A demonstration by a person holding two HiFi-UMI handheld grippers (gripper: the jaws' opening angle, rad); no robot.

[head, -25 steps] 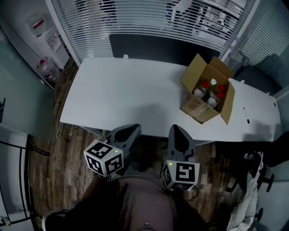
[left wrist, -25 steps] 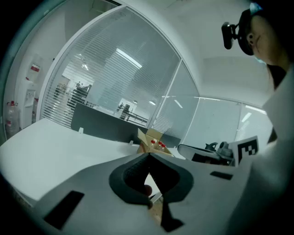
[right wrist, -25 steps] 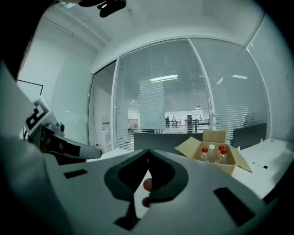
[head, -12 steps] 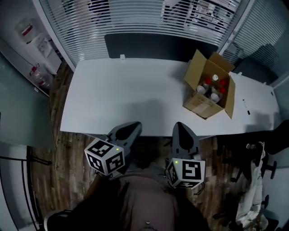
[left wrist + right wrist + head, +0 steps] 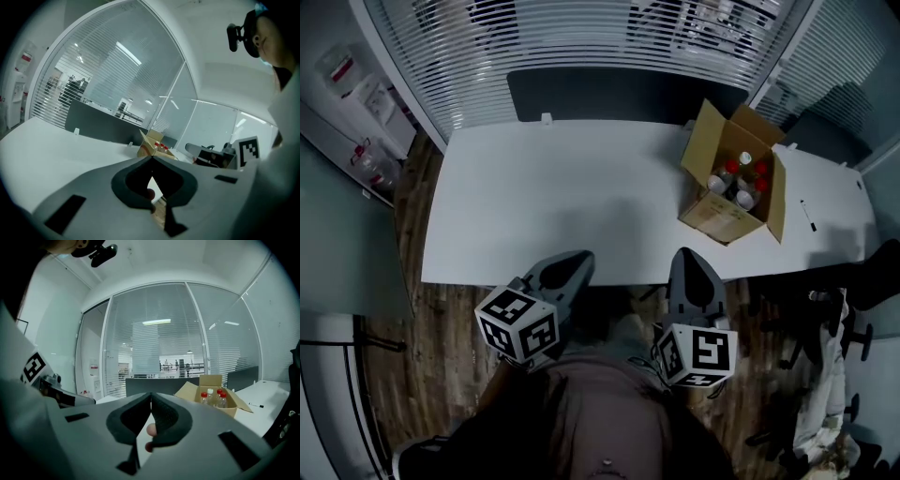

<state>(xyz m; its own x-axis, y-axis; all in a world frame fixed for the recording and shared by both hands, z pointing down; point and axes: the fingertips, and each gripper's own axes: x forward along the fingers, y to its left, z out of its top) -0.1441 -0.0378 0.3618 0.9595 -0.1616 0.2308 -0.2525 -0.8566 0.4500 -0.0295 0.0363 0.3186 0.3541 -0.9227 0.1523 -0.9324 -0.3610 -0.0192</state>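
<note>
Right tool (image 5: 689, 255) has edged rightward, matte grey jaws pressed together; left tool (image 5: 579, 260) likewise closed; cardboard box (image 5: 705, 219) well apart.

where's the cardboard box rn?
Head view: the open cardboard box sits toward the right end of the white table, bottles standing inside it and a pen lying just to its right.

1. Left gripper (image 5: 570, 265) and right gripper (image 5: 688, 261): grey shells, black-and-white square markers.
2. Table (image 5: 562, 197): plain white.
3. Cardboard box (image 5: 705, 216): brown.
4. Bottles (image 5: 742, 180): red and white caps.
5. Floor (image 5: 441, 319): dark brown wood grain.
</note>
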